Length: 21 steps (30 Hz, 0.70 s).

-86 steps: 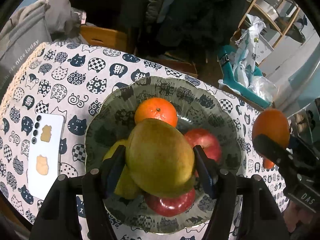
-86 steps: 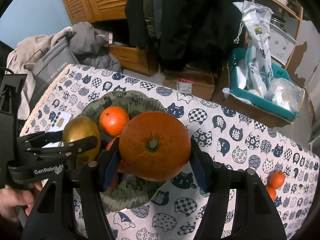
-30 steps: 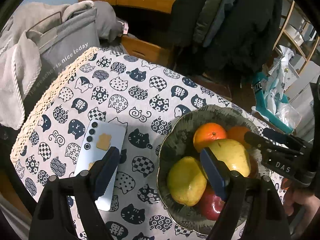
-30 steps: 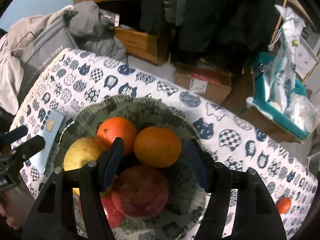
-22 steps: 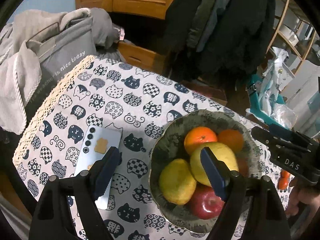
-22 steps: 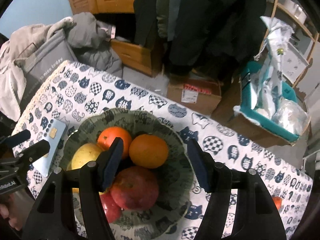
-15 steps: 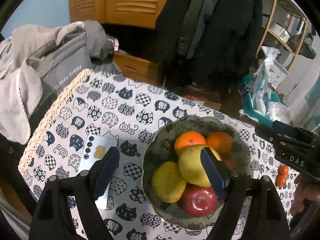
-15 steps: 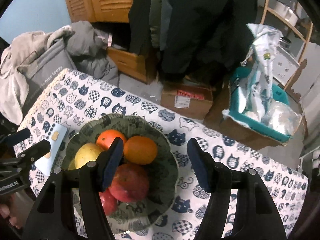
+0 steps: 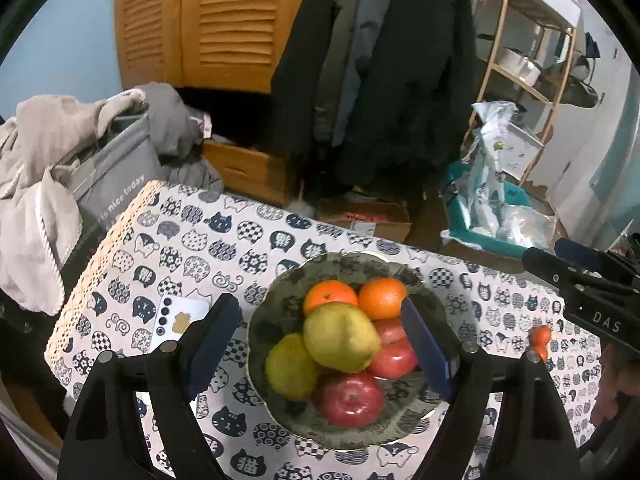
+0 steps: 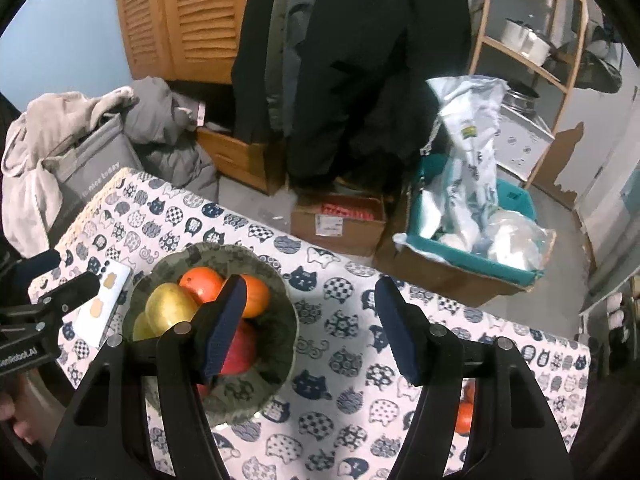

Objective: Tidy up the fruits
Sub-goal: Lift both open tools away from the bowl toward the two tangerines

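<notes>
Left hand-held gripper hangs above the bowl, jaws apart, holding nothing. Right hand-held gripper likewise stands apart and empty over the bench; its left finger hides part of the bowl's contents. Counted in the bowl: two oranges, two pears, two apples (one largely covered). Two small oranges lie near the bench's right edge, well apart from the bowl. A phone lies left of it.

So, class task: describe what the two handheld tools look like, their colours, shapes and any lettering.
Both the left tool and the right tool are matt black plastic frames with silver screws and two dark blue ribbed pads. White lettering marks their sides: "DAS" on the right, "GenRobot.AI", partly cut off, on the left.
</notes>
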### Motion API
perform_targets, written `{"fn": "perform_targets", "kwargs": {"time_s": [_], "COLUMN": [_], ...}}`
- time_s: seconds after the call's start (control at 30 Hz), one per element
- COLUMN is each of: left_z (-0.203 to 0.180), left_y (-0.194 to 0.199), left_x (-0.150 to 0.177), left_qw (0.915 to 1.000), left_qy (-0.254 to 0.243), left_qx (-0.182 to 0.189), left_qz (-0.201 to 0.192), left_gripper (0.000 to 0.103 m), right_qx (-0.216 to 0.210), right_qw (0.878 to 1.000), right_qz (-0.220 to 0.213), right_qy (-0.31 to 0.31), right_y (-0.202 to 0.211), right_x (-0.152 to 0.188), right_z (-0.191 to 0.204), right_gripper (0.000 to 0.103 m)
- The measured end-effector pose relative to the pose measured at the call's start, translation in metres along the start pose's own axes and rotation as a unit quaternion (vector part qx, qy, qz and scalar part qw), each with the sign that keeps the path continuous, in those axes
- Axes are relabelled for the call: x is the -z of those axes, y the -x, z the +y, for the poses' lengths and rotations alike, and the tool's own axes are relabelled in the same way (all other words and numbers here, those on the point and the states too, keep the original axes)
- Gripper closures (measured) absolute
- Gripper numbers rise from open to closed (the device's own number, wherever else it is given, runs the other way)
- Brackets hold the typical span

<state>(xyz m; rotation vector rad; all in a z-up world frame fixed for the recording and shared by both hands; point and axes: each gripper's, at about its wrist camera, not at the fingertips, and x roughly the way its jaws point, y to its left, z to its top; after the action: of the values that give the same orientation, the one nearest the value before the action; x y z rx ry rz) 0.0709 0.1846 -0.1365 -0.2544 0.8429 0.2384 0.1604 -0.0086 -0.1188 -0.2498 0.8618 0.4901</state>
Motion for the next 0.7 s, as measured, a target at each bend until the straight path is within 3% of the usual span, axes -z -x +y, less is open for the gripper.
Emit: {"fn": "perform_targets", "kwargs": {"time_s": [0.7], "left_z": [-0.086], "left_y": [0.041], "left_x": [0.004], "left_qw": [0.9964], "left_qy": [-0.069], "left_qx": [0.04], "left_qz": [-0.03], "left_gripper": [0.019], "right_qx": [0.038], "right_qw": [0.998], "right_qz": [-0.044], "right_qy": [-0.04], "right_y": [0.095], "right_x": [0.044], "right_z": [-0.075], "right_gripper": [0.031]}}
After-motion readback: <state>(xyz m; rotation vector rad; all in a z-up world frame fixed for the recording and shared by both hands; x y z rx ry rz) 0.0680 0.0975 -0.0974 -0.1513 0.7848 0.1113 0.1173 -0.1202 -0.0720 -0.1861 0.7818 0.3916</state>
